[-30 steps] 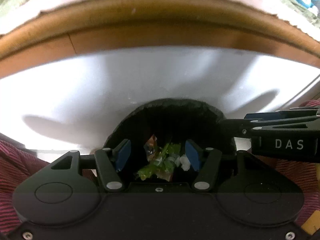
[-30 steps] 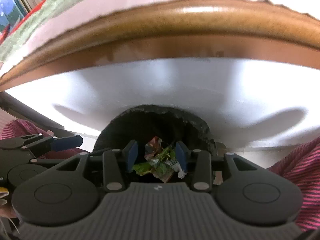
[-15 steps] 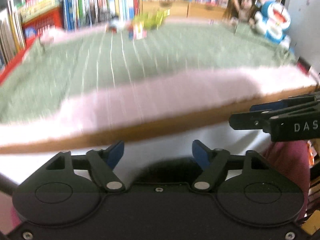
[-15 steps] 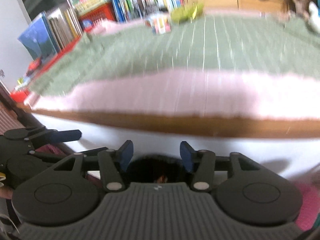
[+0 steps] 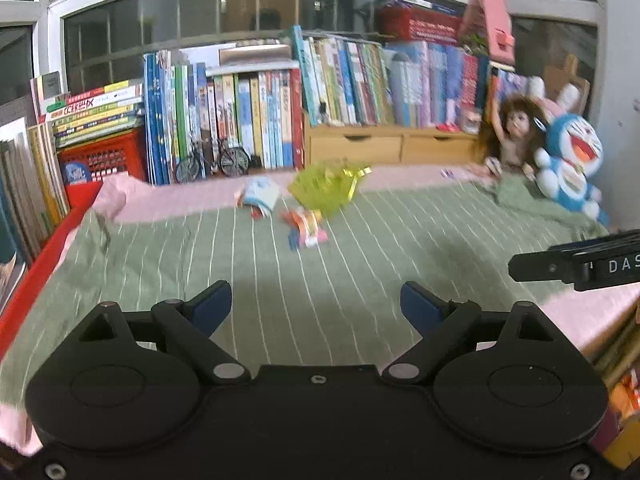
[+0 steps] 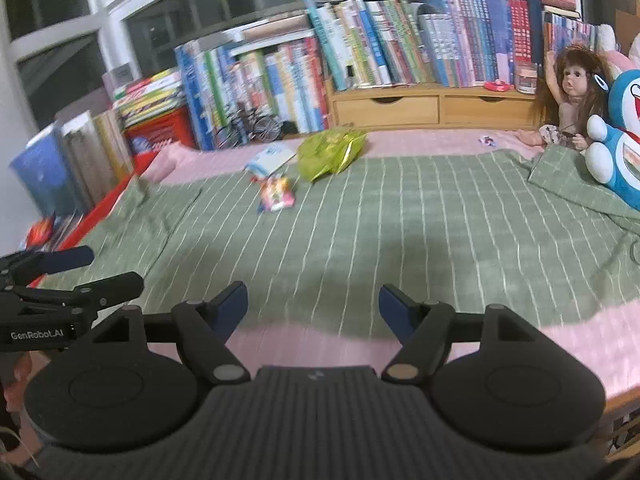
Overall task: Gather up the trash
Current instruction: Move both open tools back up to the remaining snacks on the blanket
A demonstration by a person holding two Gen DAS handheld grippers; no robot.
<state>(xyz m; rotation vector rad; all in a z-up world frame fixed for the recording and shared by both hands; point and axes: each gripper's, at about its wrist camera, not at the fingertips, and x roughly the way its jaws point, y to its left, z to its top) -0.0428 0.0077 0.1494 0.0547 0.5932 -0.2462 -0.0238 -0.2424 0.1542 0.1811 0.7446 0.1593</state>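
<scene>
Three pieces of trash are lying together at the far middle of the bed: a crumpled yellow-green bag [image 6: 330, 153] furthest back on the right, a pale blue-and-white packet [image 6: 271, 159] just to its left where the pink sheet [image 6: 420, 142] is showing, and a small pink-and-orange wrapper [image 6: 276, 196] a little nearer on the green striped blanket [image 6: 400, 240]. All three are sitting well apart from both claws. The left claw [image 5: 316, 306] is hovering over the near part of the blanket with its jaws spread wide and nothing between them; the right claw [image 6: 313, 307] is doing the same above the near pink edge of the bed, also wide and empty. Judging from this, the step in hand is the reach toward the next piece, and the small wrapper, being nearest, is looking like the likely pick. The next move is calling for one claw to travel forward across the blanket, come down over the wrapper with the jaws straddling it, and close without pinching the soft cloth beneath. Beyond the trash, a long row of books [image 6: 360, 52] is standing along the far wall above two wooden drawers [image 6: 432, 108], and at the far right one doll [image 6: 568, 92] and one blue plush toy [image 6: 620, 136] are leaning together.
</scene>
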